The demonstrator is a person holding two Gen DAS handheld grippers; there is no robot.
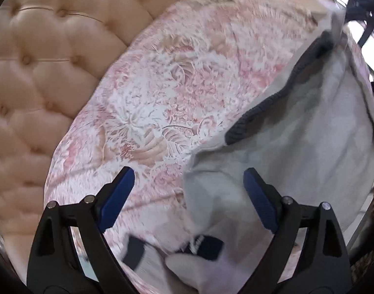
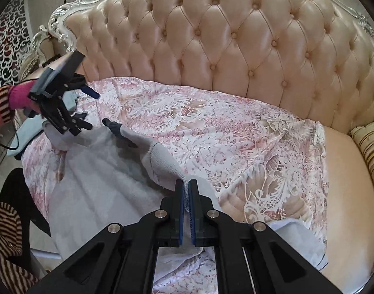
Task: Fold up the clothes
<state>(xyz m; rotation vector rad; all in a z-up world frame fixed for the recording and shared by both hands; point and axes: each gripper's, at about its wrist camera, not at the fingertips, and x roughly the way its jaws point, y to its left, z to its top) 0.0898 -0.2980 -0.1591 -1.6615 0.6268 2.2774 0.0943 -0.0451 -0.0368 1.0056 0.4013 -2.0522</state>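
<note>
My right tool pinches the pale grey knit garment; my left tool hangs spread above the floral pink cover.

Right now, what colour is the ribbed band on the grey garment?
The ribbed band is dark navy, nearly black, on the light grey garment; the left wrist view shows it best.

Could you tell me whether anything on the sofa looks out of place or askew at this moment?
Nothing is spilled or damaged. The grey garment lies rumpled and askew on the floral cover, one ribbed edge pinched in the shut right gripper. The left gripper hovers open above its far side, holding nothing.
</note>
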